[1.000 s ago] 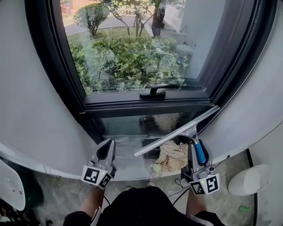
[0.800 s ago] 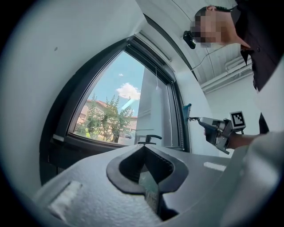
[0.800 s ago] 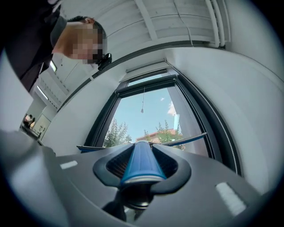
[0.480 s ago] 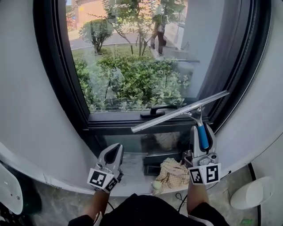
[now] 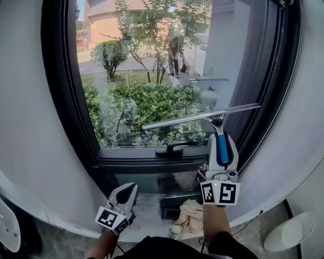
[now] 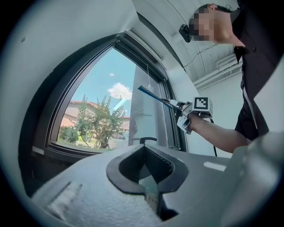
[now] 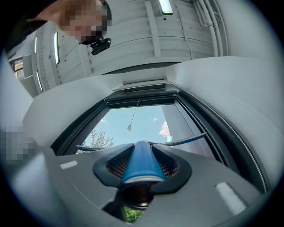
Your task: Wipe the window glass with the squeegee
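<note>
If we press unevenly, one end of the tilted squeegee [image 5: 202, 116] blade may lift off the window glass [image 5: 147, 76] and leave streaks. Our right gripper [image 5: 221, 146] clamps its blue handle; the blade stands directly above the jaws, before the lower pane. Our left gripper [image 5: 125, 192] hangs low, jaws together, empty.

Strong daylight pours in through the window glass [image 5: 152, 76], and the sunlit shrubs outside look crisp and bright. The dark window frame [image 5: 56, 101] and the floor [image 5: 66, 238] beneath lie in shade, while the grey wall [image 5: 25, 126] is softly, evenly lit. Straight lines bow toward the head view's edges. Both gripper views are round fisheye pictures with black corners. Up close, the left hand-held gripper [image 6: 144, 148], the right hand-held gripper [image 7: 143, 148] and the squeegee [image 7: 141, 166] handle blur. A ceiling lamp [image 7: 165, 6] glares overhead.
</note>
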Available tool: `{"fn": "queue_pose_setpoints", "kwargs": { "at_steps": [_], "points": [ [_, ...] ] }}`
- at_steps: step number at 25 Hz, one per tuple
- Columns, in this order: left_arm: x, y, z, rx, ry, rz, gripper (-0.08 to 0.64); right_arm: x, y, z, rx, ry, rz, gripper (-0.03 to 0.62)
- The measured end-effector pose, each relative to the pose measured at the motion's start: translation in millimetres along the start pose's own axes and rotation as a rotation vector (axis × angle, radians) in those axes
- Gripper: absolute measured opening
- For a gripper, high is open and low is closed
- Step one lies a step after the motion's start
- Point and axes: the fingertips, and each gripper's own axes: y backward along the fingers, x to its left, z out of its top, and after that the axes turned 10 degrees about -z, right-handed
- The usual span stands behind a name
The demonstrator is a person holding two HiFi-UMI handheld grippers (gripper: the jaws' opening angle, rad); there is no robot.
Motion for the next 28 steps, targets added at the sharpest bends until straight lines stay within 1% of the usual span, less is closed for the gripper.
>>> {"fn": "queue_pose_setpoints", "kwargs": {
  "at_steps": [3, 9, 14, 17, 23, 28],
  "points": [
    [2, 0, 1, 0.012, -0.013, 0.001, 0.002, 4, -19, 0, -0.026, 0.018, -0.016, 0.131],
    [11, -1, 1, 0.015, -0.040, 0.003, 0.002, 5, -55, -5, -0.063, 0.014, -0.054, 0.131],
    [18, -1, 7, 0.017, -0.033, 0.019, 0.002, -2, -92, -1, -0.107, 0.035, -0.119, 0.130],
    [26, 3, 8, 0.021, -0.019, 0.033, 0.002, -4, -111, 0, -0.118, 0.023, -0.148, 0.131],
    [34, 5, 13, 0.021, -0.030, 0.047, 0.002, -2, -143, 20, -0.194, -0.006, -0.183, 0.130],
    [33, 1, 19, 0.011, -0.027, 0.041, 0.002, -4, -168, 41, -0.252, 0.002, -0.192, 0.130]
  ]
}}
